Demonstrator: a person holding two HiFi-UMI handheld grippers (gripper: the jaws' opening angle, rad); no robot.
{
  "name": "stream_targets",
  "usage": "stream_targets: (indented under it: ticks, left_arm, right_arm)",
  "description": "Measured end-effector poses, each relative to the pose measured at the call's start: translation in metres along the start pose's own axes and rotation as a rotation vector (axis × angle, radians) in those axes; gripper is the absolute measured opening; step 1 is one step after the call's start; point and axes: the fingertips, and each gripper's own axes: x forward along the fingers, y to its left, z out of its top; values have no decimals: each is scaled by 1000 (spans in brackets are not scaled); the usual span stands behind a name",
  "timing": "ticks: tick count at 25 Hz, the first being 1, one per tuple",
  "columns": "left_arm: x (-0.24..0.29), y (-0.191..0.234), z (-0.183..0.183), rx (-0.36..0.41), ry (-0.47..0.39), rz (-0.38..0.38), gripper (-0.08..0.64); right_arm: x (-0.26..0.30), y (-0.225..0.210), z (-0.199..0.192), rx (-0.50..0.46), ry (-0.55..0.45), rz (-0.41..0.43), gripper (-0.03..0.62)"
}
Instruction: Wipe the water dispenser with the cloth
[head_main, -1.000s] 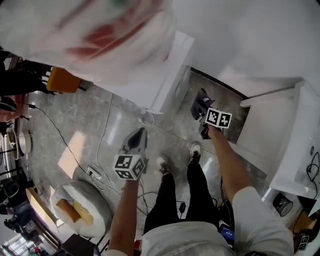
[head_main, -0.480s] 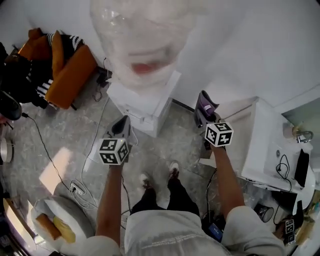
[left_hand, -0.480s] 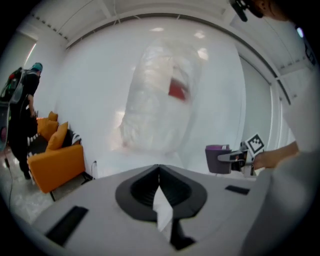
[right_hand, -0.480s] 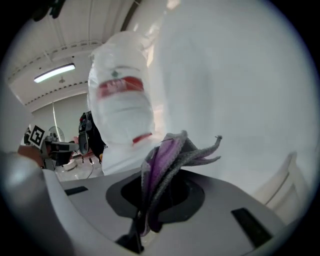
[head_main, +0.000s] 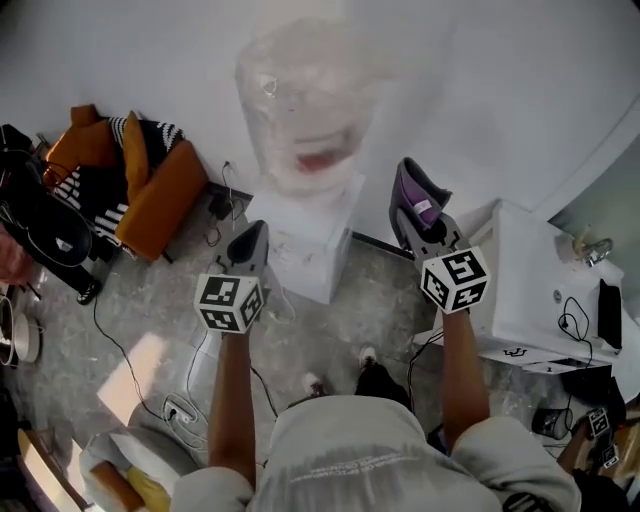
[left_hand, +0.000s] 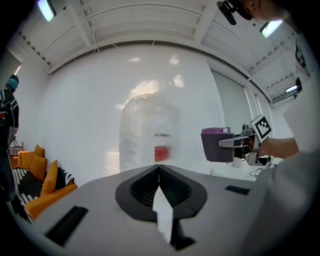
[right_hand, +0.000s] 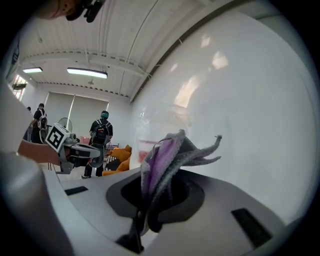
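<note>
My view has swung upward: the water dispenser (head_main: 305, 150), a blur at the top left a second ago, now stands centred ahead. Both tools have risen toward it, the left tool (head_main: 249, 240) before its base, the right tool (head_main: 420, 228) carrying the cloth (head_main: 410, 185) up beside it.

Purple-grey cloth (right_hand: 167, 160), bunched, clamped in right gripper (right_hand: 156, 196), white water dispenser (head_main: 305, 200) upright, seemingly bottle-topped
</note>
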Motion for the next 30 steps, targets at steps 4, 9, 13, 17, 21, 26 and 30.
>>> stream_targets:
  ticks: [4,9,13,17,21,26,30]
  left_arm:
    - [-20,-4,36,107,-36,11,17]
    - [-39,-17,67,328,-36,56,17]
    - [-52,-30,86,319,-101,20,15]
    - [-64,-40,98,328,-139,-2,15]
    - [-70,-45,102,345,-150,-21,15]
    - [-73,-43,102,311,-153,-8,17]
    - [-76,-41,102,307,-154,-11,15]
  right_arm:
    - [-17,25,35,-66,-30,5,60]
    - [-30,46,69,-121,-91,4,59]
    - [-39,61,86,-138,-129,11,58]
    - [-44,71,86,-164,-129,12,58]
    - [-48,76,85,-175,-126,11,58]
    - [-47,78,90,-185,-133,18,58]
    - [-43,83,90,-189,-128,29,58]
